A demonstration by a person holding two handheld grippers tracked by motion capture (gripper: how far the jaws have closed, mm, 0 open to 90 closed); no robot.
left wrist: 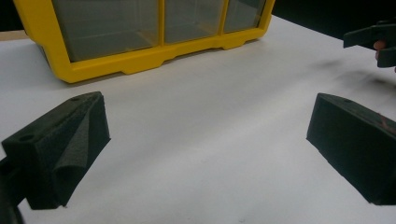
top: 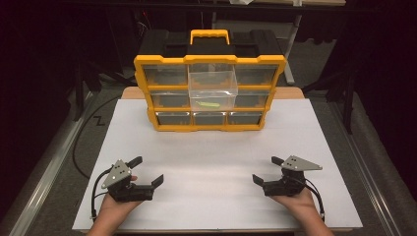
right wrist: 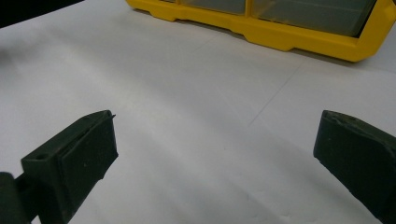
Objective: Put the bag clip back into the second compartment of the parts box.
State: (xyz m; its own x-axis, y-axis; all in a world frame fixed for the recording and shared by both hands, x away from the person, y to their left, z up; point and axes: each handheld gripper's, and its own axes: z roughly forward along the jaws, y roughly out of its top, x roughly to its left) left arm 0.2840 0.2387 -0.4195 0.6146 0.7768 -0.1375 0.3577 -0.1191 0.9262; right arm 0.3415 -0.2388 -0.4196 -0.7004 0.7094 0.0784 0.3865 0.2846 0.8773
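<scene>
Organizer (top: 209, 93) placed at far middle of sheet (top: 216, 162), one clear drawer (top: 212, 88) pulled out of it, green item (top: 208, 104) seen inside. Left gripper (top: 147, 170) rested near of organizer, leftward, jaws spread wide, nothing held. Right gripper (top: 266, 169) rested near of organizer, rightward, jaws wide apart, nothing held.

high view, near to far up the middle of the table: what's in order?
Left tool and right tool level at the near edge → bare white table sheet → yellow-framed organiser with clear drawers, one clear middle drawer pulled out → its yellow handle.
</scene>
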